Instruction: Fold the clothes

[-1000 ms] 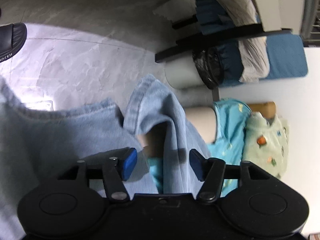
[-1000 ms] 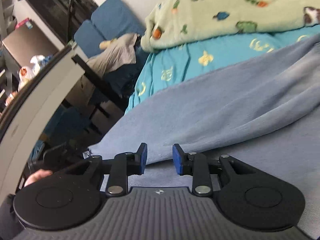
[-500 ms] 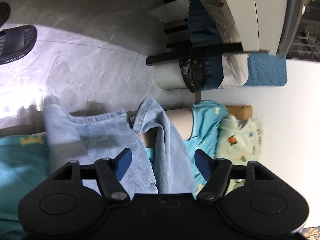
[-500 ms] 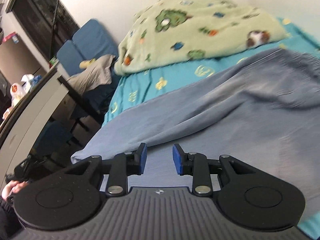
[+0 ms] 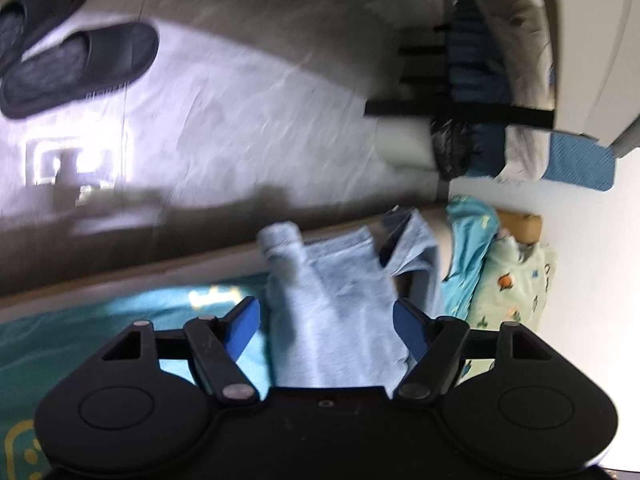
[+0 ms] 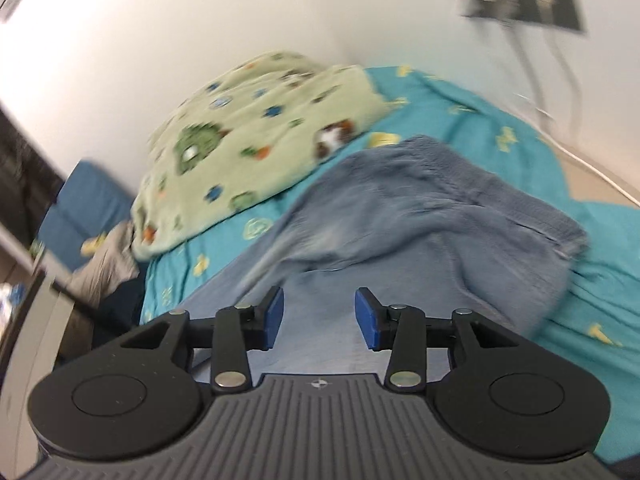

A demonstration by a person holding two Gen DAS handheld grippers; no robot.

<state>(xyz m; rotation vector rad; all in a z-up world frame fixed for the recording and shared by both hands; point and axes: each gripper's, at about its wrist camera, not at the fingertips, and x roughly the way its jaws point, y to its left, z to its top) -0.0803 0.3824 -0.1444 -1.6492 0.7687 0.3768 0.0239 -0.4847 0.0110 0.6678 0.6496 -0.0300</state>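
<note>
Both tongs stand wide with nothing between their blue pads. On the left gripper (image 5: 326, 322), the jaws are spread far apart above the bed, and the pale blue denim garment (image 5: 340, 312) lies under and beyond the gap without either pad touching it. On the right gripper (image 6: 320, 316), the jaws are parted less widely, over a flat stretch of the same blue cloth (image 6: 400, 232), again free of it.

Seen from the left wrist, the garment runs from beneath the gripper out to the long edge of the bed, where its far end is bunched and a hem droops over the side. It rests on the turquoise bedsheet (image 5: 100, 320), which carries yellow prints. Farther along that edge sits a pale green blanket (image 5: 516, 280) with small animal figures. Past the bed's edge is the grey floor (image 5: 240, 100), with a pair of black slippers (image 5: 76, 68) well apart from the bed and a dark-framed shelf (image 5: 480, 112) holding blue and grey bundles. This view is blurred.

Seen from the right wrist, the garment lies spread across the sheet (image 6: 480, 120), smooth close to the gripper and humped into a rumpled mound farther off. Beyond it, toward the head of the bed, the green blanket (image 6: 260, 128) lies piled against the white wall (image 6: 200, 20). A dark panel (image 6: 532, 0) hangs on that wall, with pale cords trailing down from it.
</note>
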